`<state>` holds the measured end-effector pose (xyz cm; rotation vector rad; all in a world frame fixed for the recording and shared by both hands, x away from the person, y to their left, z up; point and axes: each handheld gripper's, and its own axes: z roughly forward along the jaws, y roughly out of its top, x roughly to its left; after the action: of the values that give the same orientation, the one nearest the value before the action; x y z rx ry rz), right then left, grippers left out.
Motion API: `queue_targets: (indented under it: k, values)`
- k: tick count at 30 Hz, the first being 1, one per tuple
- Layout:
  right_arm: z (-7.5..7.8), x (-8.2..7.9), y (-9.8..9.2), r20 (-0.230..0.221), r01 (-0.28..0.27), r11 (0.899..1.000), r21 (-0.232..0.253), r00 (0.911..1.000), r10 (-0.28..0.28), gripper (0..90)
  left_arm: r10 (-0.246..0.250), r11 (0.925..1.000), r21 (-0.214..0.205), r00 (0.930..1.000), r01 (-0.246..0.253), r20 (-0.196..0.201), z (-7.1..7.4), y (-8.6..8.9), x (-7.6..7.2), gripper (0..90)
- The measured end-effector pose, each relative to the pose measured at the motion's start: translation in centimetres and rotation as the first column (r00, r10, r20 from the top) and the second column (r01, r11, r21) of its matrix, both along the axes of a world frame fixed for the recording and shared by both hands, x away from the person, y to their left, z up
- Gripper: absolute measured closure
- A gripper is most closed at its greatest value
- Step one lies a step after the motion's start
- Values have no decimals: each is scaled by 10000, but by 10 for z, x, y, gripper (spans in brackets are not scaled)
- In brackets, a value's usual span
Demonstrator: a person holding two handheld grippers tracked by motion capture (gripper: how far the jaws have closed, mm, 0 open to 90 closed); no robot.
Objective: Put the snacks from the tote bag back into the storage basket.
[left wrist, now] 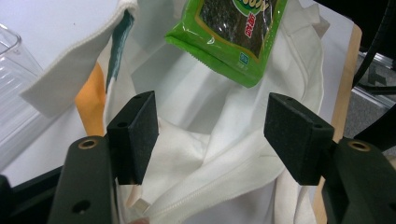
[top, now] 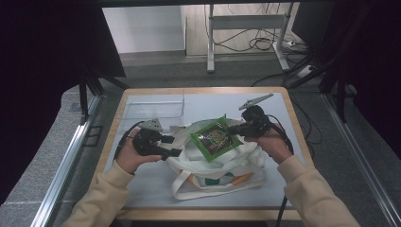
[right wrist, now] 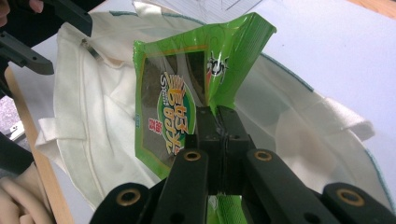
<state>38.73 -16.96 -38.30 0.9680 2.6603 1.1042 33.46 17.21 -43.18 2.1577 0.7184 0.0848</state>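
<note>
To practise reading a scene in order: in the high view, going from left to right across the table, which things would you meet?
The black left gripper → the green plastic snack packet, above the white cloth tote bag → the black right gripper, shut on the packet's edge.

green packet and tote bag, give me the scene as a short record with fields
held item: green snack packet, lifted above the bag
bag: white tote bag, lying on the table, mouth open
right gripper: shut on the packet's edge
left gripper: open, jaws either side of bag fabric at the opening
also on table: clear plastic container, far left
</note>
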Motion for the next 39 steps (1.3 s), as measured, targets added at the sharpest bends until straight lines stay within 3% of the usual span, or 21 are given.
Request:
queue_targets:
  k: [10,19,24,34,39]
  values:
    - [5,0,3,263,-534,9985,143,9982,530,882,-111,9999,-63,9999,111,129,12,-12,10,345]
    - [6,-1,8,586,-999,9948,186,9934,986,883,-494,9979,421,9987,488,137,24,-27,25,348]
    - [9,-3,8,773,-1227,9920,286,9897,1202,883,-920,9929,760,9958,914,37,24,-35,31,373]
    - [11,-7,17,1102,-1832,9826,305,9777,1788,883,-1265,9892,683,9909,1294,-450,18,-43,42,430]
    - [12,-8,26,1208,-2080,9777,279,9717,2032,882,-1468,9861,693,9872,1510,-619,16,-47,42,535]
